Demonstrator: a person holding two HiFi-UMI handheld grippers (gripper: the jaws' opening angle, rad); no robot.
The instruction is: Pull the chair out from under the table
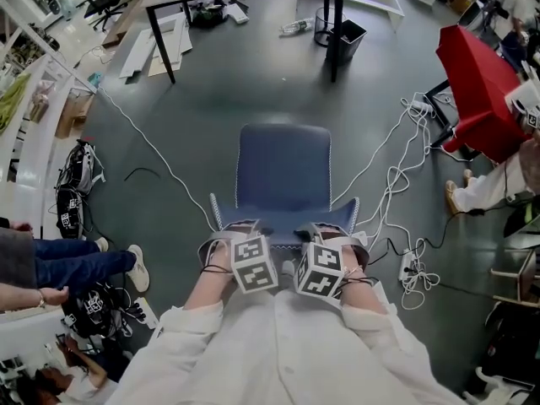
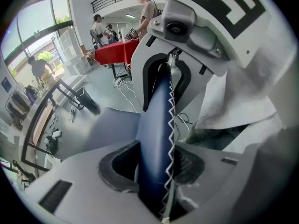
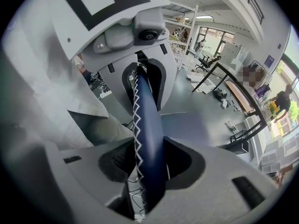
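A blue chair (image 1: pixel 283 167) with white zigzag stitching stands on the grey floor, well short of the dark-framed table (image 1: pixel 162 47) at the far end. Its seat faces away from me and its backrest top (image 1: pixel 283 224) is nearest me. My left gripper (image 1: pixel 239 228) is shut on the left part of that top edge and my right gripper (image 1: pixel 332 229) on the right part. In the left gripper view the backrest (image 2: pixel 156 120) runs up between the jaws of the left gripper (image 2: pixel 154 174). The right gripper view shows the same blue edge (image 3: pixel 147 125) inside the right gripper (image 3: pixel 149 174).
A black bin (image 1: pixel 344 40) stands by the table's right leg. White cables (image 1: pixel 396 167) and a power strip (image 1: pixel 407 264) trail on the floor at the right, near a red-covered table (image 1: pixel 477 91). A person's legs (image 1: pixel 76 264) and dark bags (image 1: pixel 72 201) are at the left.
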